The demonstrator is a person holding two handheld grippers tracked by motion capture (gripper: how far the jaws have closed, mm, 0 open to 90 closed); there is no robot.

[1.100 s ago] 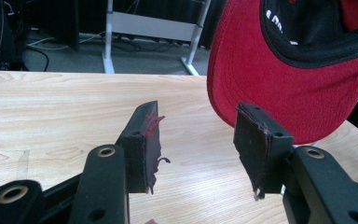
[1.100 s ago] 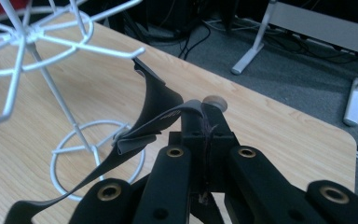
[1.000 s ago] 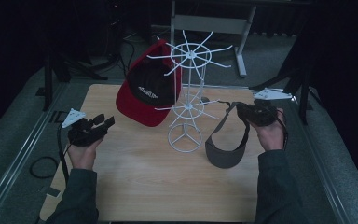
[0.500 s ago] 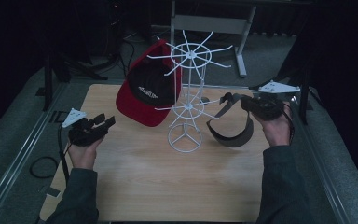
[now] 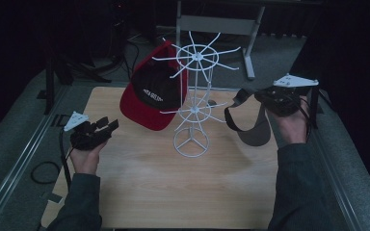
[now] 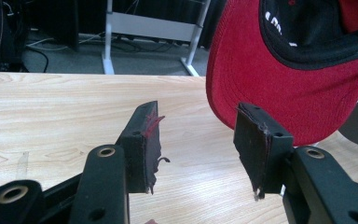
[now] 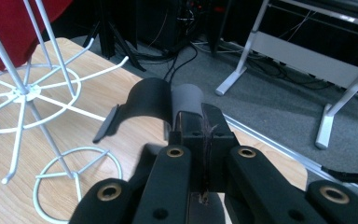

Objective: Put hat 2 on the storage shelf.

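At the right of the high view, the right gripper [image 5: 262, 97] has its jaws pressed together on the strap of a dark visor [image 5: 250, 127], which hangs off the table just right of the white wire rack [image 5: 192, 103]. In the right gripper view the same right gripper [image 7: 200, 123] has its two black jaws closed tight at frame centre, with the visor's [image 7: 151, 100] band curling out from between them toward the upper left, and the rack [image 7: 37, 93] standing at the left edge of the frame.

At the left of the high view, the left gripper [image 5: 107, 126] sits low over the wooden table [image 5: 144, 187], its jaws apart and holding nothing. The left gripper view confirms it: the left gripper [image 6: 198, 135] has a wide gap between its two pads [image 6: 147, 144] with bare table [image 6: 51, 107] behind, and the red underside of a cap [image 6: 279, 79] fills the upper right.

Count: two grippers, one in each hand; one rack with two tiers of spokes and a ring base; one red and black cap [image 5: 154, 98] hanging on the rack's left side; one visor.
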